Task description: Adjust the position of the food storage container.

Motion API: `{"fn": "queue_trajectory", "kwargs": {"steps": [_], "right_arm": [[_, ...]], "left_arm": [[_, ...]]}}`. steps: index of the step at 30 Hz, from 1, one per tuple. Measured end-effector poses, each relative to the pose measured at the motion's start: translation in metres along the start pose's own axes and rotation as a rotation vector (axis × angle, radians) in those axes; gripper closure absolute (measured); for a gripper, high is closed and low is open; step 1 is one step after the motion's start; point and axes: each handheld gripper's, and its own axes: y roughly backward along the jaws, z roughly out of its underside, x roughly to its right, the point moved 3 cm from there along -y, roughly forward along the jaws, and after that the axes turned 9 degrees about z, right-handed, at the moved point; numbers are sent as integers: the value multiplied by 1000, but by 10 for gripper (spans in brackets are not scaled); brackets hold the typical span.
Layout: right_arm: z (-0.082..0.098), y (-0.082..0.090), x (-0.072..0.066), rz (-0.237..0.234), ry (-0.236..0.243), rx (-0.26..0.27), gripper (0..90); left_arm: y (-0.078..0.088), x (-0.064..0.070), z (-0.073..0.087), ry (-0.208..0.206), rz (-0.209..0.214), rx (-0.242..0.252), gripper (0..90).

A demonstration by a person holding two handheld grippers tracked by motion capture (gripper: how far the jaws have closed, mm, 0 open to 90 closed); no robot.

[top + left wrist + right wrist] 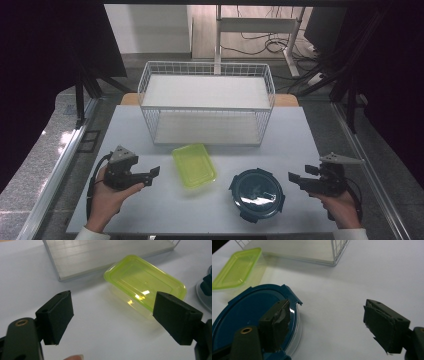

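Two containers out on the white table [150, 210] in front of a white wire basket [206, 102]: rectangular yellow-green lidded box [194, 165] toward the middle, round dark-blue lidded container [257, 194] just right of it, nearer the front edge. Left gripper [153, 173] held near the green box, jaws wide apart, nothing between them. Right gripper [294, 179] just beside the blue container, jaws also apart and empty, not touching it.

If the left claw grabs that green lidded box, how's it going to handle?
The green box looks like thin, see-through plastic with nothing visible inside, so probably light and a bit flexible under a squeeze. Its glossy lid may be slippery against the left claw. Low and flat, it should slide on the table rather than tip.
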Motion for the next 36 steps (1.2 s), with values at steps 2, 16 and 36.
{"fn": "queue_trajectory", "kwargs": {"steps": [2, 16, 36], "right_arm": [[0, -1, 0, 3, 4, -3, 223], [1, 2, 7, 49, 0, -21, 233], [-15, -11, -7, 72, 78, -97, 351]], "left_arm": [[-1, -1, 0, 1, 7, -2, 167], [-1, -4, 5, 31, 29, -16, 175], [-4, -3, 7, 23, 26, -60, 171]]}}
